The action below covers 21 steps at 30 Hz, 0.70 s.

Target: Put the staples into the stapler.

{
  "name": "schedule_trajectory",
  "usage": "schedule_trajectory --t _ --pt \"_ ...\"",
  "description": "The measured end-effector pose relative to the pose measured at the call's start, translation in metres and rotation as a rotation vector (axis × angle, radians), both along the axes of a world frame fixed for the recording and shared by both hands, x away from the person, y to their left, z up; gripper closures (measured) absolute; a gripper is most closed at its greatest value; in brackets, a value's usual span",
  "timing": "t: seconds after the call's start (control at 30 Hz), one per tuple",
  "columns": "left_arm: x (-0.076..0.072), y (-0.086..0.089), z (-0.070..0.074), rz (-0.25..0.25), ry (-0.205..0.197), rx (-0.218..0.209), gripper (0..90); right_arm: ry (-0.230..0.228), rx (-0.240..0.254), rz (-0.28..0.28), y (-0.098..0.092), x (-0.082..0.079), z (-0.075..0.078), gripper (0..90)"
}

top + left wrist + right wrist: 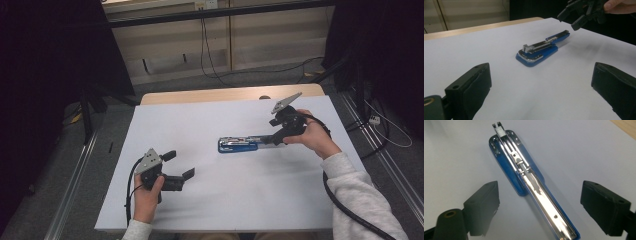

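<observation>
While a blue stapler [239,144] lies flat near the middle of a white bench [200,210], two hand-held claws are seen around it. The stapler is opened out — its chrome staple channel [537,192] faces up along the blue base, with the small white pusher at one end. The right claw [270,138] is held just over the stapler's right end, its jaws spread wide on either side of the channel with nothing pressed between them; no contact can be made out. The left claw [180,165] is held well apart from the stapler, near the front left of the bench, its jaws likewise wide open and empty, pointed toward the stapler.

The step in hand is judged to be a grasp of the stapler by the right claw. For this to be done well, the jaws should be centred across the narrow width of the body, so that both pads meet the blue sides together and not the slick chrome rail. The claw should be lowered until the pads sit low on the body, then closed gently — a one-sided touch could make the stapler swivel on the smooth sheet. The left claw could be brought nearer to steady the far end if it slides.
</observation>
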<state>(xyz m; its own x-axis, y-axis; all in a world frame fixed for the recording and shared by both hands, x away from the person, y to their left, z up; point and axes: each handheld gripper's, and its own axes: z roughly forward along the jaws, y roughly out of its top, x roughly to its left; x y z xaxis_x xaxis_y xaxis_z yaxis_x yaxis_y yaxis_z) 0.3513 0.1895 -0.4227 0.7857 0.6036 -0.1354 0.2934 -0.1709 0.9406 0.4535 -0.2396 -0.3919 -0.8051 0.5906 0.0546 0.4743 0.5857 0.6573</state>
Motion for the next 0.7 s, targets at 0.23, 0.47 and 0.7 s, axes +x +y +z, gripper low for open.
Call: schedule_trajectory --t 0.23,0.47,0.7 --pt "0.008 -0.011 0.000 -0.001 -0.004 -0.001 2.8 -0.004 0.022 -0.041 -0.012 -0.006 -0.001 12.9" --pt "0.018 -0.028 -0.002 -0.013 0.007 0.016 2.8 -0.005 0.042 -0.075 -0.028 -0.015 -0.005 12.4" --pt "0.029 -0.043 -0.004 -0.020 0.036 0.011 2.4 -0.005 0.044 -0.113 -0.044 -0.021 -0.011 12.1"
